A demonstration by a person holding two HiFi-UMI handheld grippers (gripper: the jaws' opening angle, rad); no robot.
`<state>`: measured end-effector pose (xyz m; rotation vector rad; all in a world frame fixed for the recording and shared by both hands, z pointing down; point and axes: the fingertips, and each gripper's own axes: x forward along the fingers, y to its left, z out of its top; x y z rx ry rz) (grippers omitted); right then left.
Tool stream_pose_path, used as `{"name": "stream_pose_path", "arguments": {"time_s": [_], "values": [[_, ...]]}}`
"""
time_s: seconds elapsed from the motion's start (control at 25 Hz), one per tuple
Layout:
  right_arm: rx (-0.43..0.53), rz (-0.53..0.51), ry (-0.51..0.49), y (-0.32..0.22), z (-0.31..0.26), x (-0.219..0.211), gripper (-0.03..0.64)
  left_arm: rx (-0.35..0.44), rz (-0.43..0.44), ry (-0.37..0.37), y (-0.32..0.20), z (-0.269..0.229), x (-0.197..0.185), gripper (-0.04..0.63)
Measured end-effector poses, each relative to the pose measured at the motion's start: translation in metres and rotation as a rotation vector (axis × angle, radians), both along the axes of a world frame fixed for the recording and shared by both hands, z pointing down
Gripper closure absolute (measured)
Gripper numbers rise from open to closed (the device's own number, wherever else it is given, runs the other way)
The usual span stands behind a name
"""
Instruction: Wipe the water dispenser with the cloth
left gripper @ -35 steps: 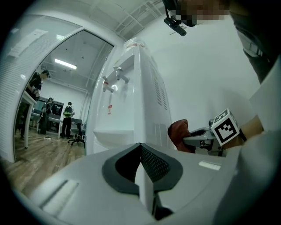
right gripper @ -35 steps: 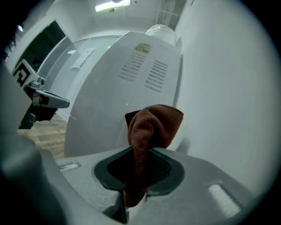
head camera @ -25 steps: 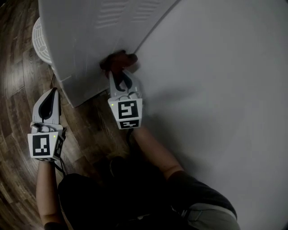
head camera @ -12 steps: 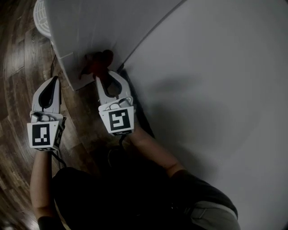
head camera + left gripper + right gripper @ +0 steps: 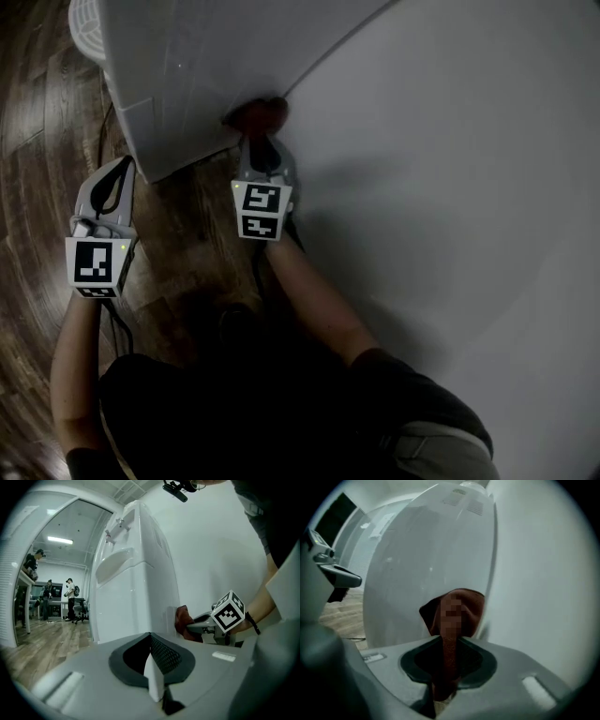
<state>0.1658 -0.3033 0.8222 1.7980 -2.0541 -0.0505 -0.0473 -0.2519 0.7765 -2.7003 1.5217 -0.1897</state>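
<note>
**Wiping Status: Lower Side Panel**

The work area is a dark wood-plank floor (image 5: 37, 187) beside a plain white wall (image 5: 469, 187). The tall white plastic water dispenser (image 5: 187, 75) stands on the floor, close to the wall.

The right claw (image 5: 260, 142) is clamped on the reddish-brown fabric cloth (image 5: 261, 114). The cloth bunches out past the claw tips and presses against the dispenser's lower side panel, near the edge next to the wall.

The left claw (image 5: 122, 169) has its jaws together and holds nothing. It hangs just beside the dispenser's lower corner, apart from the cloth.

Wiping appears to be under way on this panel. The pictures show no mark of which areas are finished. The front, the taps and the top probably remain.
</note>
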Motion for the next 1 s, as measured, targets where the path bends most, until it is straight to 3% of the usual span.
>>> {"name": "stream_pose_path", "arguments": {"time_s": [0.36,0.48,0.56,0.76,0.84,1.0], "values": [[0.016,-0.496,-0.066,0.048,0.006,-0.152,0.555,-0.073,-0.031,0.017,0.007,0.028,-0.011,0.575],[0.004,-0.62,-0.084,0.072,0.013,-0.178,0.555,-0.087,-0.034,0.013,0.009,0.035,-0.012,0.575],[-0.004,-0.542,-0.102,0.071,0.019,-0.16,0.555,-0.094,-0.031,0.009,0.01,0.039,-0.013,0.575],[-0.108,-0.11,-0.176,0.041,0.06,-0.046,0.555,-0.12,-0.033,0.006,0.011,0.054,-0.017,0.575],[-0.152,0.018,-0.195,0.031,0.077,-0.008,0.555,-0.138,-0.036,0.007,0.013,0.061,-0.017,0.575],[-0.233,0.075,-0.173,0.008,0.111,0.009,0.555,-0.162,-0.046,0.016,0.007,0.074,-0.016,0.575]]}}
